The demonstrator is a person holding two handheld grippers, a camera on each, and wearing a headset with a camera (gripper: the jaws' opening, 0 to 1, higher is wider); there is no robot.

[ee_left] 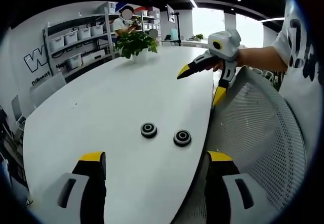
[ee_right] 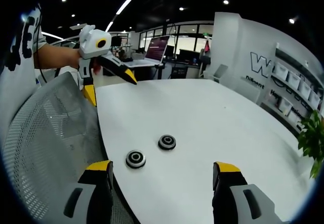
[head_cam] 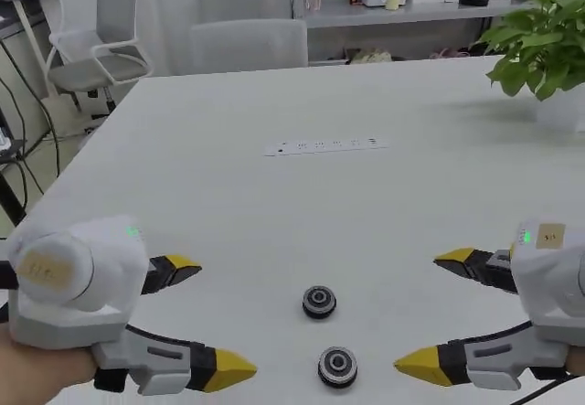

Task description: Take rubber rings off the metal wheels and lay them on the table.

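At the left, the white-and-grey, yellow-tipped left gripper (head_cam: 219,315) is being held with its jaws spread wide, and nothing is being gripped.

Between the two tools, two small round metal wheels are lying flat on the smooth white table (head_cam: 274,204), near its front edge. The farther wheel (head_cam: 319,302) and the nearer wheel (head_cam: 337,367) are sitting close together but apart. The black rubber rings (head_cam: 322,367) are being judged as not yet removed.

At the right, the matching right gripper (head_cam: 422,312) is likewise being held wide open and empty.

The rings are being assessed as soft, stretchy and snugly seated. The wheels are being assessed as dense, stiff and liable to slide on the table top. It is being advised that a wheel be pinned by its metal hub while the ring is being pinched at its outer edge and peeled.

Around the work, a grey office chair (head_cam: 101,48), a flush white socket strip (head_cam: 324,146) and a green potted plant (head_cam: 539,39) are standing well apart from the wheels. A grey mesh chair back (ee_left: 258,133) is sitting just beside the front edge. The approach is being judged unobstructed.
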